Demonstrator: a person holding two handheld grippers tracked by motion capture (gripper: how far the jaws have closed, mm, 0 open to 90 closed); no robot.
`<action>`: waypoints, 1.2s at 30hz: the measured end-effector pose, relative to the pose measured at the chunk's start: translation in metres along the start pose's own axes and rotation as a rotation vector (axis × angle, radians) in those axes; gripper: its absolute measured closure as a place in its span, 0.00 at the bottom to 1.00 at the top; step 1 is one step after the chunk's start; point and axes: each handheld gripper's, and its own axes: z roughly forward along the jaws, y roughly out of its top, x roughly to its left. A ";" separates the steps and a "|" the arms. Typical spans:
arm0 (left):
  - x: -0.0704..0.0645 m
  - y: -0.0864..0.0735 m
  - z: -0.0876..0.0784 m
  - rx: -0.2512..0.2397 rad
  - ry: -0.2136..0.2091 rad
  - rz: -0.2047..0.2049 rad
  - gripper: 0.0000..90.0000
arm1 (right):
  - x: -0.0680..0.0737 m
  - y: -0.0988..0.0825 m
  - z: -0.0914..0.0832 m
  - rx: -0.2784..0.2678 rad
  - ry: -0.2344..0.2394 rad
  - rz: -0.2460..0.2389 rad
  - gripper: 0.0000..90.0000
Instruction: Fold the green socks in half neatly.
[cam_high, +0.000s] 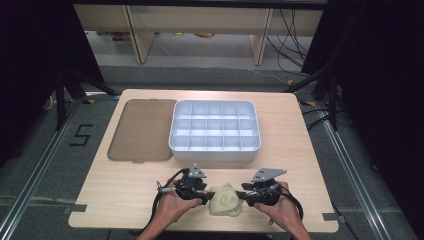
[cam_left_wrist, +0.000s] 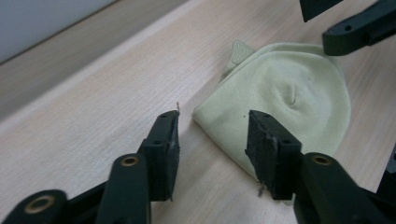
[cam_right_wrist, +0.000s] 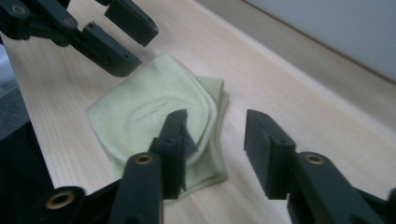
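A folded pale yellow-green cloth lies flat on the wooden table near its front edge, between the two hand-held grippers. My left gripper is at the cloth's left side and stands open. In the left gripper view the cloth has its near corner between the parted jaws of the left gripper, and the pads are not pressing on it. My right gripper is at the cloth's right side, also open. In the right gripper view the cloth lies by the left jaw of the right gripper, whose pads stand clear of it.
A white tray divided into several compartments sits at the middle back of the table. A translucent brown lid lies flat to its left. The table's front edge runs just below the hands.
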 end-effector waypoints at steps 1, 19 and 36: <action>0.000 0.001 0.002 0.007 -0.005 0.001 0.54 | 0.000 -0.002 0.001 0.009 -0.005 0.038 0.61; -0.001 0.006 0.010 0.070 -0.026 0.009 0.57 | -0.006 -0.008 0.018 0.039 -0.008 0.090 0.60; -0.011 0.006 0.008 0.030 -0.017 0.056 0.93 | -0.002 -0.009 0.022 0.032 -0.016 0.054 0.65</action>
